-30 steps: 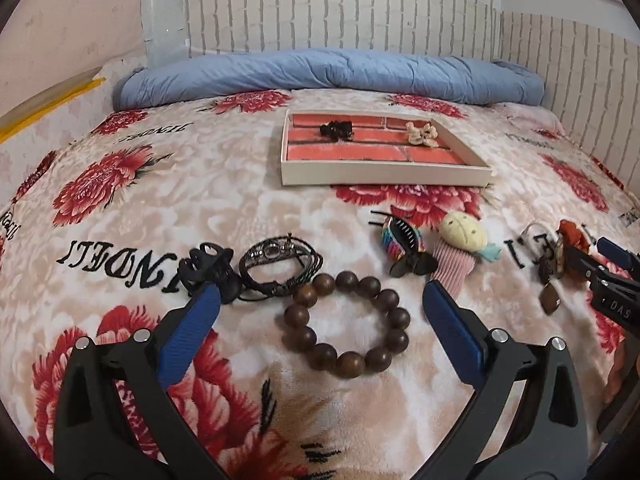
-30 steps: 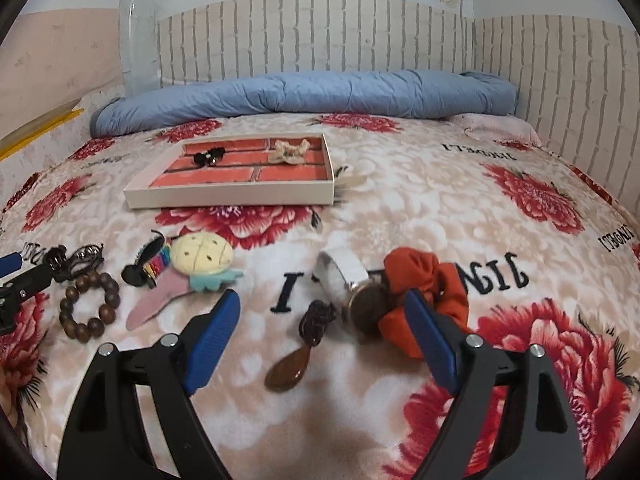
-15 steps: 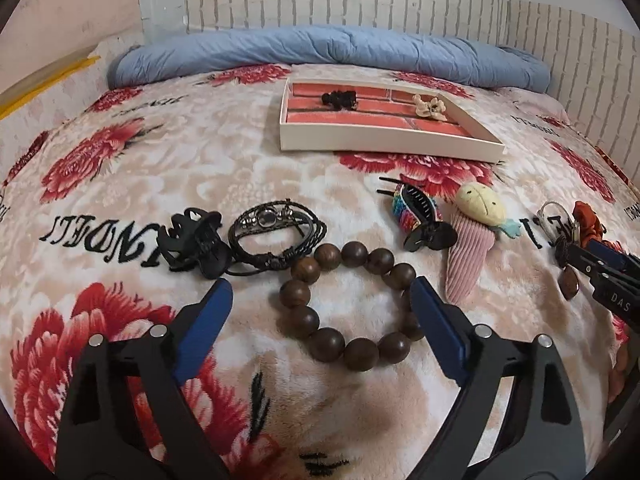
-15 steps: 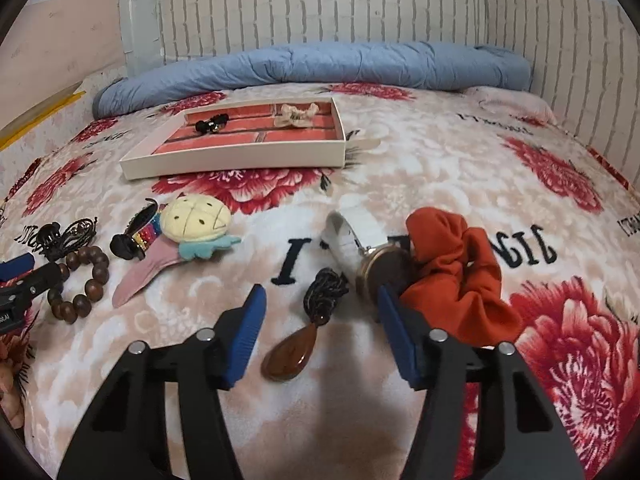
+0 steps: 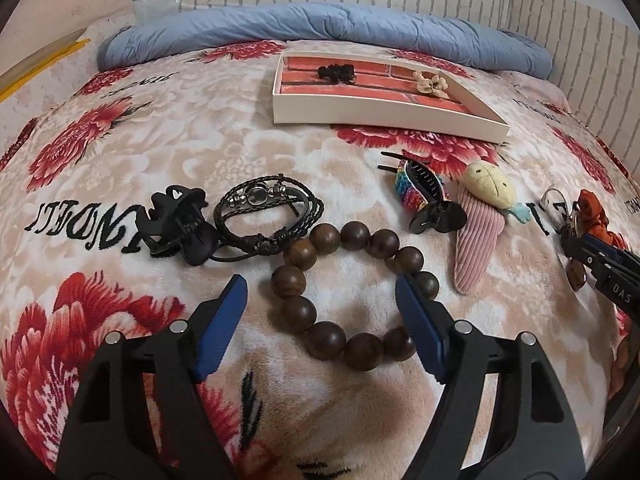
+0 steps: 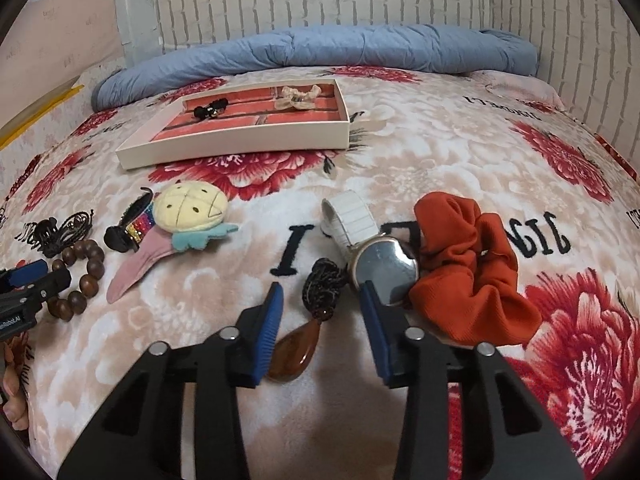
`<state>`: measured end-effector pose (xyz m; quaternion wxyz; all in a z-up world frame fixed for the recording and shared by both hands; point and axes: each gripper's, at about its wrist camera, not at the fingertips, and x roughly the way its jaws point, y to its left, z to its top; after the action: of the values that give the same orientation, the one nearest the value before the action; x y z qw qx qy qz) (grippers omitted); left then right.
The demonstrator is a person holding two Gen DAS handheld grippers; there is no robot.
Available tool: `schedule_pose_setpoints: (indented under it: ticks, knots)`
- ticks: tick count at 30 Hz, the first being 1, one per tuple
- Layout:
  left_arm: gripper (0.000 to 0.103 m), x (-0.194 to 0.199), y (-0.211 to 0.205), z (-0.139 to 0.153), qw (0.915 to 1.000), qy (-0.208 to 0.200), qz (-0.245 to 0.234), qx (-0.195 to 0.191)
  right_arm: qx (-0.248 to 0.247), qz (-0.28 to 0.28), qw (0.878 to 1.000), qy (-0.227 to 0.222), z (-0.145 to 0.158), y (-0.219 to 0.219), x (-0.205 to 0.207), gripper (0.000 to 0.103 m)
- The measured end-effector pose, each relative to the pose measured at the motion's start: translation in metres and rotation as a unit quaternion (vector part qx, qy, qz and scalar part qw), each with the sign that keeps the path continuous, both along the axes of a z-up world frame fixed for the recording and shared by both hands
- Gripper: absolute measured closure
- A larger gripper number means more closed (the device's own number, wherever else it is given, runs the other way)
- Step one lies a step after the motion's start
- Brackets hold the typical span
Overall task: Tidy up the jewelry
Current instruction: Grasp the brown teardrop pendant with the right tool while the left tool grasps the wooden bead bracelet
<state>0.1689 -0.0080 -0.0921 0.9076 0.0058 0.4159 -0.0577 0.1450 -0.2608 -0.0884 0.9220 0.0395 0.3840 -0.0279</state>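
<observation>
Stowed: two small pieces, black and cream, in the shallow cream cardboard tray with brick-print lining (image 5: 384, 118). Outstanding on the plush floral blanket (image 5: 160, 140): glossy brown wooden-bead bracelet (image 5: 352, 292), straddled by the half-open left gripper (image 5: 320, 316), jaws just closing, no contact; amber teardrop pendant on dark cord (image 6: 298, 350), between the narrowing right gripper (image 6: 320, 320), not yet pinched.

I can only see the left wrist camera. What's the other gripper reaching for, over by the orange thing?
Observer: The right gripper has a brown teardrop pendant on a dark cord between its fingers. Its jaws have just been closing, but they don't look to be pinching it yet.
Operator: What's the shiny thing beside it?
Observer: A watch with a round face and a white strap, lying right against the orange scrunchie.
</observation>
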Motion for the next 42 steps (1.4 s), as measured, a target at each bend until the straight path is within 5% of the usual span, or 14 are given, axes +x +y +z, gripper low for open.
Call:
schedule_pose_setpoints:
  ticks: [28, 42]
  knots:
    - [0.032, 0.005, 0.003, -0.005, 0.9997, 0.020, 0.001, -0.010, 0.031, 0.004, 0.999, 0.044, -0.010, -0.007, 0.021, 0.069]
    - [0.053, 0.021, 0.005, -0.013, 0.9989, 0.045, 0.009, -0.007, 0.017, 0.003, 0.999, 0.049, -0.013, -0.003, 0.028, 0.074]
